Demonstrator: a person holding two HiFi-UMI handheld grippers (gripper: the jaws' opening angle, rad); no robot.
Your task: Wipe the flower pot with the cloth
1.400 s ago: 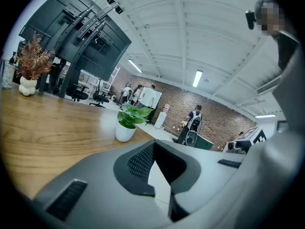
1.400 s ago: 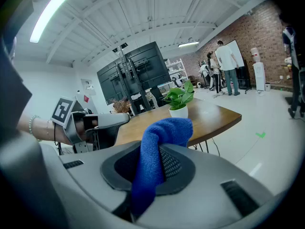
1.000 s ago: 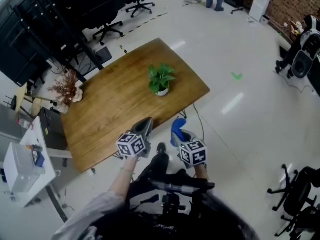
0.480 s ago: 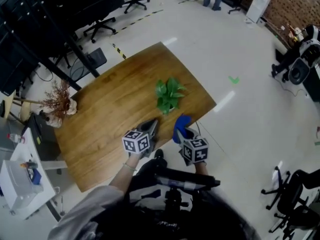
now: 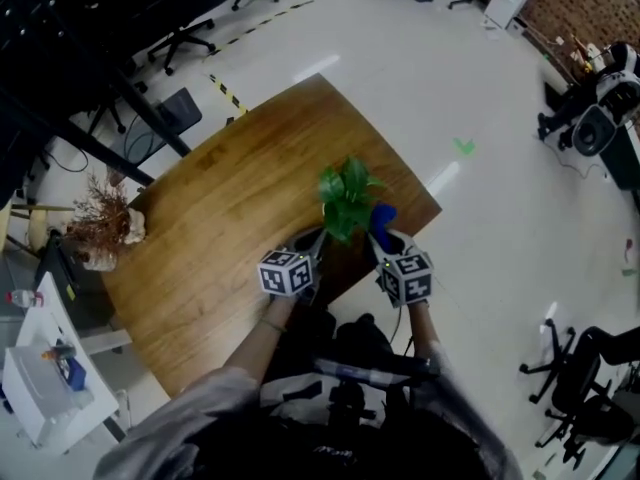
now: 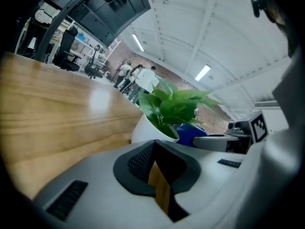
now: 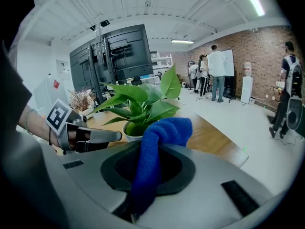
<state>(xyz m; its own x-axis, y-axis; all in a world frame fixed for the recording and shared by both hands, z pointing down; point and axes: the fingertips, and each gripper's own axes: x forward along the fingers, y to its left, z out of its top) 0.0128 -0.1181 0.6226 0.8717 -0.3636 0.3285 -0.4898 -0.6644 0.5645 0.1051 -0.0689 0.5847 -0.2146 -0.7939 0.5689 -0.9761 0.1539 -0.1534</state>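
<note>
Head view: wooden counter [image 5: 230,198]; white flower pot [image 6: 145,130] at its near right edge. Left hand-held gripper [image 5: 312,246]: jaws together, empty. Right hand-held gripper [image 5: 385,240]: clamped on blue cloth [image 7: 157,142], beside pot.

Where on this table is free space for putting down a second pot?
The wide bare table between the dried twigs and the flower pot is free. Crowded: the near edge, where left claw, right claw and cloth flank the pot.
</note>
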